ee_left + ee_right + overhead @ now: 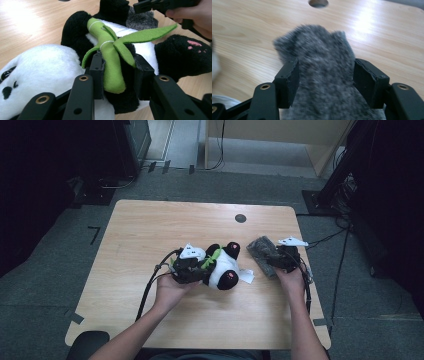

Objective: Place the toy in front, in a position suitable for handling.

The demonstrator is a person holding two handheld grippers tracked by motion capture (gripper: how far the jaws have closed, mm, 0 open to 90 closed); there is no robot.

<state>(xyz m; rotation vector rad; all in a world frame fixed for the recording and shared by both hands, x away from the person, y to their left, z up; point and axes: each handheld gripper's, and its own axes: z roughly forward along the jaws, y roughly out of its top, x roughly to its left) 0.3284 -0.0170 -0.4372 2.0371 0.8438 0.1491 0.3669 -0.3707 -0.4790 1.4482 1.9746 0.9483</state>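
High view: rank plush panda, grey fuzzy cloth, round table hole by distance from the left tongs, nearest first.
1. Plush panda: clamped in the left tongs, table centre.
2. Grey fuzzy cloth: right of the panda, in the right tongs.
3. Round table hole: far edge.

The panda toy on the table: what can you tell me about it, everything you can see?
The panda toy is a soft plush, white with black ears, arms and legs, and pink pads on its paws. It lies on its back on the wooden table, with a white tag sticking out at its side. A green felt bamboo sprig with long leaves lies across its chest. The left gripper is shut on the sprig and the black plush beneath. A grey fuzzy cloth lies just beyond it.
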